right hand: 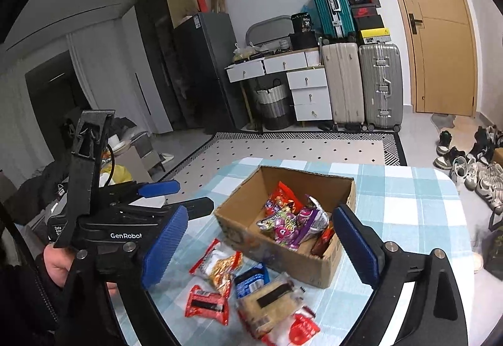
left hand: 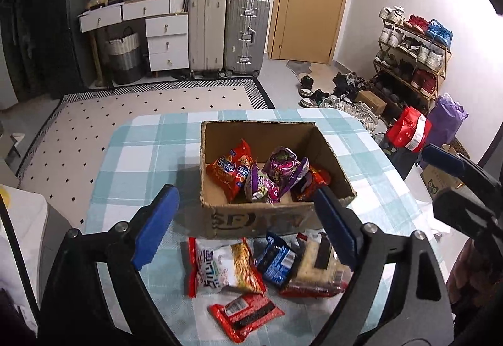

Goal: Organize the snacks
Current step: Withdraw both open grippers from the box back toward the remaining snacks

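Several snack packets already lie in the cardboard box (left hand: 276, 220) at frame centre; four more, including a noodle pack (left hand: 224, 267), sit below it on the checked table (left hand: 141, 151). Left tongs (left hand: 248, 226) and right tongs (right hand: 261, 245) are released, seemingly empty. Next: grasp a loose packet.

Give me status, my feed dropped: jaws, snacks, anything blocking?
Left gripper and right gripper open, empty. Several packets in box; four packets on table before it. Nothing blocking.
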`<state>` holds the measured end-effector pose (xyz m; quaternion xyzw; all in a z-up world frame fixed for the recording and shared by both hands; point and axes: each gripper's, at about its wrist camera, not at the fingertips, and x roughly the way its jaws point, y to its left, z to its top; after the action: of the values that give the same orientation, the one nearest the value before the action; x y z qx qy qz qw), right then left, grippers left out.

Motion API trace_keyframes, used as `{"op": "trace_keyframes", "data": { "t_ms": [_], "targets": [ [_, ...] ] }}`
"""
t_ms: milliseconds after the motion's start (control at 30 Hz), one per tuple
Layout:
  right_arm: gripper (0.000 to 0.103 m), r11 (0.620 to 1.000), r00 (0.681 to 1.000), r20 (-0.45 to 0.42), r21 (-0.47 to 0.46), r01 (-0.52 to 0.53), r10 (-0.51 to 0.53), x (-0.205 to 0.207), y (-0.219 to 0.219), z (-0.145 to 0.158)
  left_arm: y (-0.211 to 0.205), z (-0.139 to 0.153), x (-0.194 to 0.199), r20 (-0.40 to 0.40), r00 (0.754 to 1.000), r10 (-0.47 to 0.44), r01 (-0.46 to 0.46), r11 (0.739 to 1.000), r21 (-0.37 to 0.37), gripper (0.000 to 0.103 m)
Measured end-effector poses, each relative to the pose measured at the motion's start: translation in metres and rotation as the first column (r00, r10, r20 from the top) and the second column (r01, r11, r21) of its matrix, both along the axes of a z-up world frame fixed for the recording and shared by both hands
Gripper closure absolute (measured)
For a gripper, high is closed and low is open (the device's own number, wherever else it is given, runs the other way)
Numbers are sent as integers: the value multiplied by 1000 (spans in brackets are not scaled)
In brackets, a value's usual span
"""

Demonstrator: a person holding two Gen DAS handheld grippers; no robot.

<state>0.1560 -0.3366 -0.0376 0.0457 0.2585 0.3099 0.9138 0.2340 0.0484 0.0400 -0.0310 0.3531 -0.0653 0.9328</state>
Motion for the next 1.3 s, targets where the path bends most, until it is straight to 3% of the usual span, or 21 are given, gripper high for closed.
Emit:
{"op": "trace_keyframes", "data": {
  "t_ms": [167, 733, 967, 1067, 1300],
  "targets": [
    [6, 1000, 1000, 12, 10, 5, -5, -24, -3, 0, 5, 9, -30, 31, 999, 28, -27, 999, -22, 1],
    [3, 1000, 999, -27, 8, 25, -25, -62, -11, -25, 5, -10, -100, 67, 996, 65, -65, 998, -5, 1],
    [3, 999, 996, -80, 11, 30, -29, -60, -9, -50, 20, -36, -102, 10, 994, 109, -108, 993, -46, 1],
    [3, 1000, 994, -106, 8, 28, -27, -55, -6, -62, 26, -54, -96, -43, 990, 131, -132, 991, -23, 1],
    [3, 1000, 987, -158, 5, 19, -18, -42, -1, -88, 41, -80, -90, -71, 987, 145, -149, 988, -50, 1]
  ]
}}
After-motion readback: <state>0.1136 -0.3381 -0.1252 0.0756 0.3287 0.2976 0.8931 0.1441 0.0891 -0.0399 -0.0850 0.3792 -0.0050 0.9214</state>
